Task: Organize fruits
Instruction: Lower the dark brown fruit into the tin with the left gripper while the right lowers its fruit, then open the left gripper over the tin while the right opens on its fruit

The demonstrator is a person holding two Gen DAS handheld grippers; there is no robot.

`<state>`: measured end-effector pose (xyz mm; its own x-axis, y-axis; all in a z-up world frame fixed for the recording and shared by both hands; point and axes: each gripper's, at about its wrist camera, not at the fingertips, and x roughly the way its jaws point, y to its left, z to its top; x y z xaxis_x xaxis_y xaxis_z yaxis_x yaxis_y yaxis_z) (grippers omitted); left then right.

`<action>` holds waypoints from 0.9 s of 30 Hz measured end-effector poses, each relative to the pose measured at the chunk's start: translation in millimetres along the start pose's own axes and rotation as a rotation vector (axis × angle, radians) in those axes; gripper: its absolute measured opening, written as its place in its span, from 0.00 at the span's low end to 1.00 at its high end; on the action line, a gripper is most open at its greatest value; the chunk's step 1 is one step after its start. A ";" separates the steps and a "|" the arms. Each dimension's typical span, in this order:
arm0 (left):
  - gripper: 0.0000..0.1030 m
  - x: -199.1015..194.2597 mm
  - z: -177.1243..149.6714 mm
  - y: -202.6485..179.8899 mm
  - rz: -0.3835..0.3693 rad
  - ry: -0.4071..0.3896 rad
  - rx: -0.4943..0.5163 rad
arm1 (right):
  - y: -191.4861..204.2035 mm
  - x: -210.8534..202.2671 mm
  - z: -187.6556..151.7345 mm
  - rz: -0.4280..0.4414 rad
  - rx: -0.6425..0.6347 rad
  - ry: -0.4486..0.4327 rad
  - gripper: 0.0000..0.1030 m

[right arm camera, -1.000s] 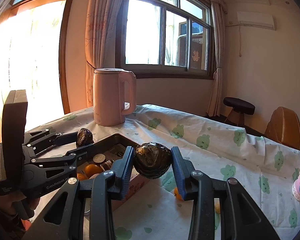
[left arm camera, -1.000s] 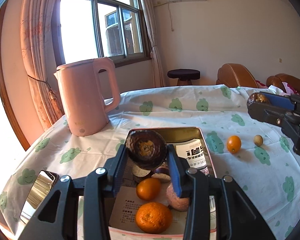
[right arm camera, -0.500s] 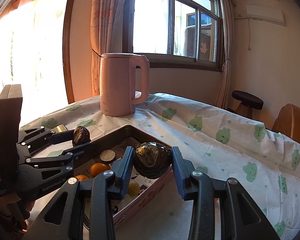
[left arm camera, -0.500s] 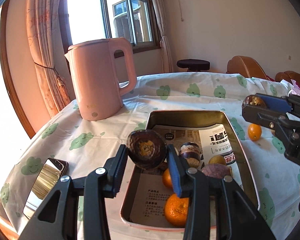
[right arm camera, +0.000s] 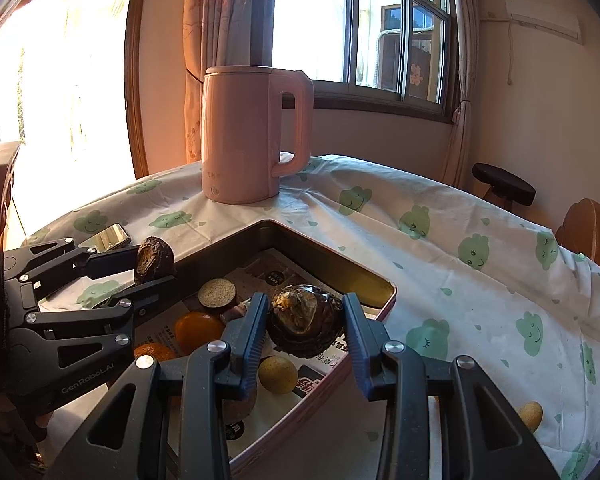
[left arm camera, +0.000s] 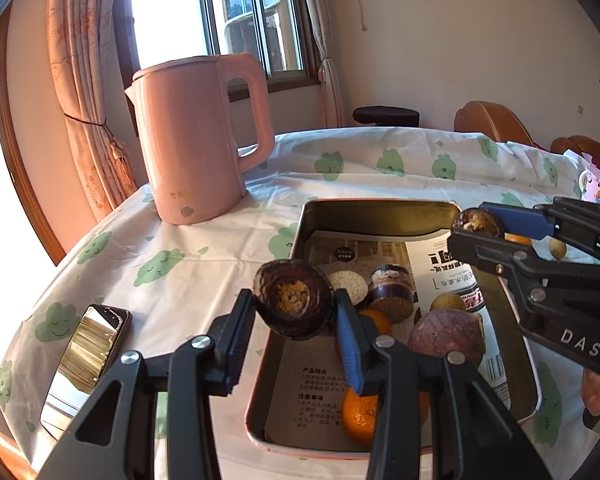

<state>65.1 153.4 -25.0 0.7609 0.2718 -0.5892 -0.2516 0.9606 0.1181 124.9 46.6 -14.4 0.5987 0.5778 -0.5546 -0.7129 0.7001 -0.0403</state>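
My left gripper (left arm camera: pixel 294 312) is shut on a dark wrinkled passion fruit (left arm camera: pixel 292 300) and holds it over the left edge of the metal tray (left arm camera: pixel 380 210). My right gripper (right arm camera: pixel 305 322) is shut on a second dark passion fruit (right arm camera: pixel 305 320) above the tray's right part (right arm camera: pixel 336 264); it also shows in the left wrist view (left arm camera: pixel 478 222). The tray holds oranges (left arm camera: pixel 360 416), a purple fruit (left arm camera: pixel 446 338), a small yellow fruit (right arm camera: pixel 277 374) and cut fruit pieces (left arm camera: pixel 390 288) on printed paper.
A pink kettle (left arm camera: pixel 198 140) stands behind the tray. A phone (left arm camera: pixel 86 354) lies left of the tray. A small orange (left arm camera: pixel 516 239) and a small yellow fruit (right arm camera: pixel 530 414) lie on the cloth to the right. A pink cup (left arm camera: pixel 598 186) stands far right.
Both grippers have moved forward and lower with their passion fruits; the right one is now over the tray and the left one hangs at its left edge.
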 end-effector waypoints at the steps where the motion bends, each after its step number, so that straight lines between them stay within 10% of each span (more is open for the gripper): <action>1: 0.40 0.5 -0.2 -0.3 0.000 0.002 0.003 | -0.1 1.6 -0.5 -0.001 0.001 0.004 0.39; 27: 0.55 4.7 1.0 -2.8 0.011 0.022 0.017 | -1.6 17.6 -8.8 0.022 0.014 0.058 0.39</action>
<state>70.0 152.1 -27.3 0.7444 0.2816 -0.6054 -0.2499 0.9583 0.1385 133.4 51.9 -31.3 0.5602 0.5683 -0.6026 -0.7206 0.6931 -0.0163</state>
